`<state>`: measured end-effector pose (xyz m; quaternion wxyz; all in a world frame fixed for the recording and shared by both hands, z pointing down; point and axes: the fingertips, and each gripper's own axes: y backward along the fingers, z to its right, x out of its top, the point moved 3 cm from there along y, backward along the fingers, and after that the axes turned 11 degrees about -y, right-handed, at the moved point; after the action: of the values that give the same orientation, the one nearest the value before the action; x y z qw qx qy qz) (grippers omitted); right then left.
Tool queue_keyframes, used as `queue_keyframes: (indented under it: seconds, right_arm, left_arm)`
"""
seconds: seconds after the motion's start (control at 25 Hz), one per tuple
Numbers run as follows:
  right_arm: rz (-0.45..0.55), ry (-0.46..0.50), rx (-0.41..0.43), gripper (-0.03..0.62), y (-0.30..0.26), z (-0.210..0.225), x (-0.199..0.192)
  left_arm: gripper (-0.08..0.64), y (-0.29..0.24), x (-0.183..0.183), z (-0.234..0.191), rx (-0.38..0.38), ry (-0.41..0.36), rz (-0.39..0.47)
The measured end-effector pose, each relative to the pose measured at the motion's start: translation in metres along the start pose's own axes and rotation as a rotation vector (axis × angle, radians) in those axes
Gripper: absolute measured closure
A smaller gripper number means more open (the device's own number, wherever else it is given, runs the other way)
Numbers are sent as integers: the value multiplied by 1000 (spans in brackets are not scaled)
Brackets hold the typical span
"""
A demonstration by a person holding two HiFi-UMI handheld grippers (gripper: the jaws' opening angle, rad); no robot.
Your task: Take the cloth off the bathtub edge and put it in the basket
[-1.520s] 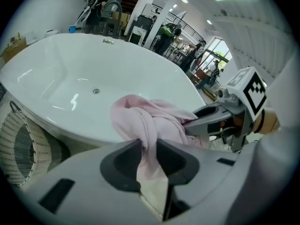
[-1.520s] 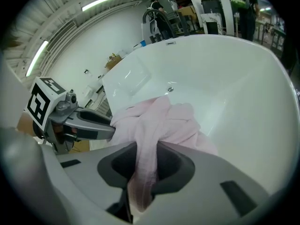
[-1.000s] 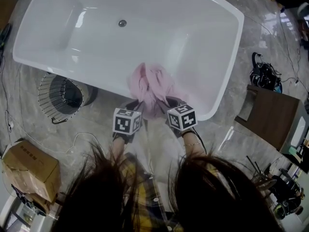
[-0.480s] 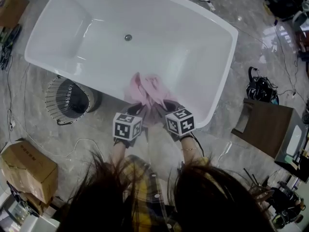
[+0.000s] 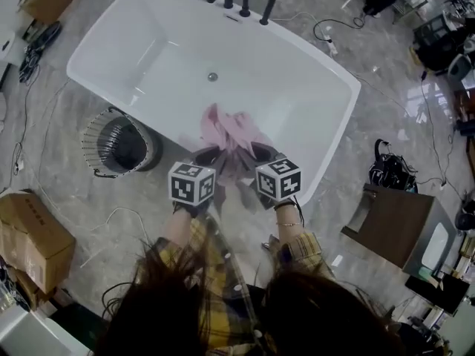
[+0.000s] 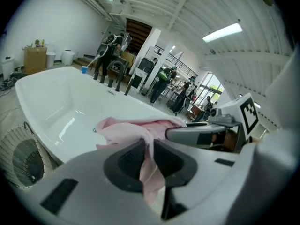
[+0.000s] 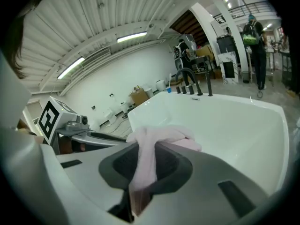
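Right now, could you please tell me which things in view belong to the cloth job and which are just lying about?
Job: pink cloth, pinched by the left gripper and right gripper; bathtub; wire basket on the floor beside it.
Lying about: cardboard box; black bag; brown cabinet.

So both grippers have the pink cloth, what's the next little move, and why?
Probably lift the cloth clear of the bathtub edge: left gripper and right gripper are both shut on it, and the basket stands on the floor leftward.
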<state>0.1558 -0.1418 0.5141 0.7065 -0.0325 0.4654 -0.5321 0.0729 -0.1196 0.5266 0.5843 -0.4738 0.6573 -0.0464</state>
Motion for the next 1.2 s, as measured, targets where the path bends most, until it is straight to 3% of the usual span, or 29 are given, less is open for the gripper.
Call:
queue_keyframes:
  seconds: [0.28, 0.44, 0.72, 1.04, 1.2]
  right_arm:
    - [40, 149, 122, 523, 16, -53, 66]
    - [54, 220, 193, 522, 24, -83, 86]
    - [7, 344, 333, 522, 19, -138, 94]
    - [-71, 448, 474, 523, -15, -219, 71]
    - [-97, 484, 515, 523, -36, -259, 59]
  left_arm:
    - [491, 53, 62, 0, 100, -11, 155]
    - [491, 81, 79, 2, 164, 4, 219]
    - [491, 133, 77, -4, 317, 85, 341]
    - [491, 207, 44, -34, 486, 163, 396]
    - [491, 240, 28, -55, 535, 198, 429]
